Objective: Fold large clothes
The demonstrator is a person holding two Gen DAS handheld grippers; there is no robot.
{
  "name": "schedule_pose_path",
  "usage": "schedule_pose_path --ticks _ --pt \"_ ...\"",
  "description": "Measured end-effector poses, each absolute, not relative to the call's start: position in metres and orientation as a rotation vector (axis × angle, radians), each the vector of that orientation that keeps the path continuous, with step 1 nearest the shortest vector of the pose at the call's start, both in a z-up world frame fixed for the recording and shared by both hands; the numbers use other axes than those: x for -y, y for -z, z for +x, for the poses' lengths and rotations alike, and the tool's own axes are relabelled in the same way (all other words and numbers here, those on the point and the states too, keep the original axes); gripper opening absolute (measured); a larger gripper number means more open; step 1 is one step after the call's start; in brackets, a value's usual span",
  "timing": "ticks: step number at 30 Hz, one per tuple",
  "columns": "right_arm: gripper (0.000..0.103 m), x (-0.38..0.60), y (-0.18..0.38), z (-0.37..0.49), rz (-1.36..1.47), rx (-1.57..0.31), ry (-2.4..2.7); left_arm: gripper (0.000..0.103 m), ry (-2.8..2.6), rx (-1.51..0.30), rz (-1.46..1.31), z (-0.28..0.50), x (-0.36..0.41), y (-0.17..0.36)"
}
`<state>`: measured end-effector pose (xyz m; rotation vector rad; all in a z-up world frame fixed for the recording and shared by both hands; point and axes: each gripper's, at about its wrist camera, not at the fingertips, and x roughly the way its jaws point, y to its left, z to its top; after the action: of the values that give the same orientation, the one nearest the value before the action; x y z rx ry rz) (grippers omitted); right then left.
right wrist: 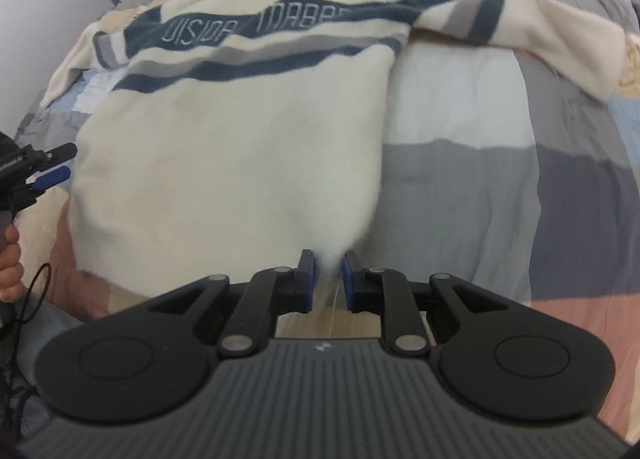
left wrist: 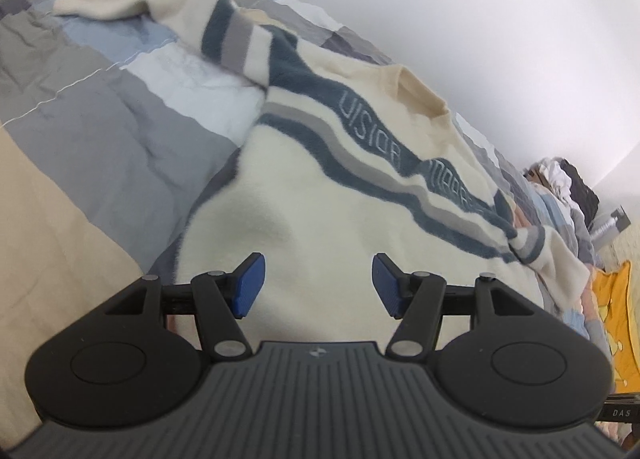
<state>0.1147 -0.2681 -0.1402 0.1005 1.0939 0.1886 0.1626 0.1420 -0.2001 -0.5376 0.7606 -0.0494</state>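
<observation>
A cream sweater (right wrist: 224, 147) with blue and grey chest stripes lies face up on the bed, collar far, both sleeves spread sideways. My right gripper (right wrist: 328, 279) is shut on the sweater's lower right hem corner, which is pulled up into a peak. My left gripper (left wrist: 318, 285) is open and empty, hovering just over the sweater (left wrist: 320, 195) near its lower left part. The left gripper also shows at the left edge of the right wrist view (right wrist: 48, 171), beside the sweater's left edge.
The bed has a patchwork quilt (right wrist: 500, 163) in grey, blue, beige and pink. A pile of clothes (left wrist: 568, 183) and a yellow cushion (left wrist: 616, 307) lie at the far right in the left wrist view. A white wall runs behind the bed.
</observation>
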Motion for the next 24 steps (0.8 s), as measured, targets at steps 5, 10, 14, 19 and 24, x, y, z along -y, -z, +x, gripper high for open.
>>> schedule_pose_path --ticks 5,10,14,19,24 --pt "0.062 0.272 0.136 0.113 0.134 -1.038 -0.173 0.065 0.072 -0.756 -0.471 0.177 -0.124 0.195" --pt "0.062 0.255 0.135 0.133 0.203 -0.954 -0.206 0.065 0.100 -0.751 -0.359 0.202 -0.101 0.191" --pt "0.061 0.228 0.145 0.163 0.286 -0.931 -0.241 0.065 0.112 -0.755 -0.307 0.221 -0.088 0.191" --pt "0.061 0.192 0.159 0.199 0.241 -0.887 -0.242 0.065 0.137 -0.752 -0.241 0.242 -0.076 0.196" --pt "0.061 0.185 0.176 0.219 0.200 -0.786 -0.234 0.065 0.158 -0.761 -0.172 0.257 -0.068 0.210"
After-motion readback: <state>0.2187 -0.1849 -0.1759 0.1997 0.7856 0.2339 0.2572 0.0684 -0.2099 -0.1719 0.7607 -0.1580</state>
